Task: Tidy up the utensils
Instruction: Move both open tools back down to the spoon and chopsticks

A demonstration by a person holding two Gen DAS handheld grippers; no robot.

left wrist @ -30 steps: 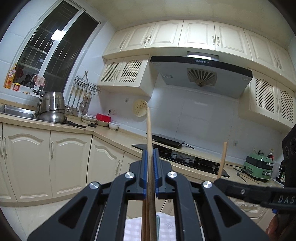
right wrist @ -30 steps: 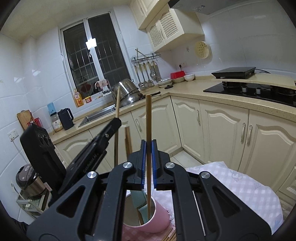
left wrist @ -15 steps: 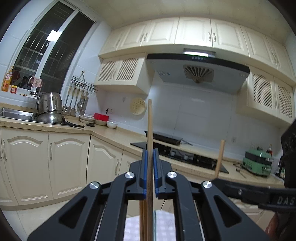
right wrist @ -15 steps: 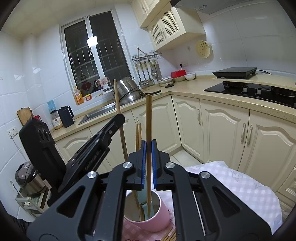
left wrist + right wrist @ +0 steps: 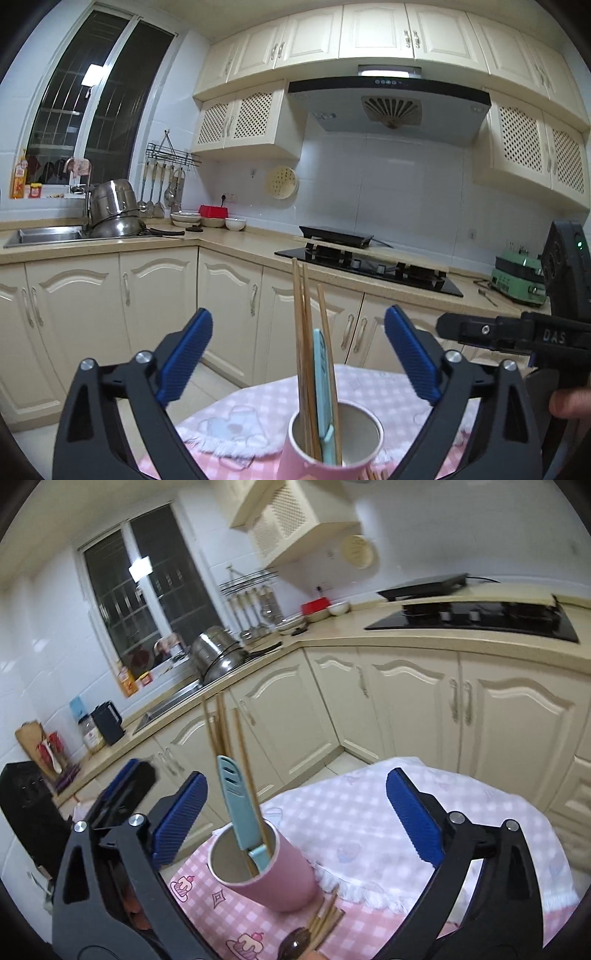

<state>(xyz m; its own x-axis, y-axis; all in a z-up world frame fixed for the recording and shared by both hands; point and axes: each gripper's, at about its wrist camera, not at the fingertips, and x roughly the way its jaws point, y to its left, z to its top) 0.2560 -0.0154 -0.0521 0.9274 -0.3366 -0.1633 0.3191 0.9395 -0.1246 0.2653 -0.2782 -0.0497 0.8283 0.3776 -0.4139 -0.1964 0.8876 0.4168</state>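
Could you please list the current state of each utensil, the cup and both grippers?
Left gripper: jaws wide open, holding nothing.
Right gripper: jaws wide open, holding nothing.
Pink cylindrical cup: upright on the pink checked tablecloth.
Wooden chopsticks: standing in the cup, leaning.
Light blue plastic knife: standing in the cup.
Loose wooden utensils: lying on the tablecloth beside the cup.
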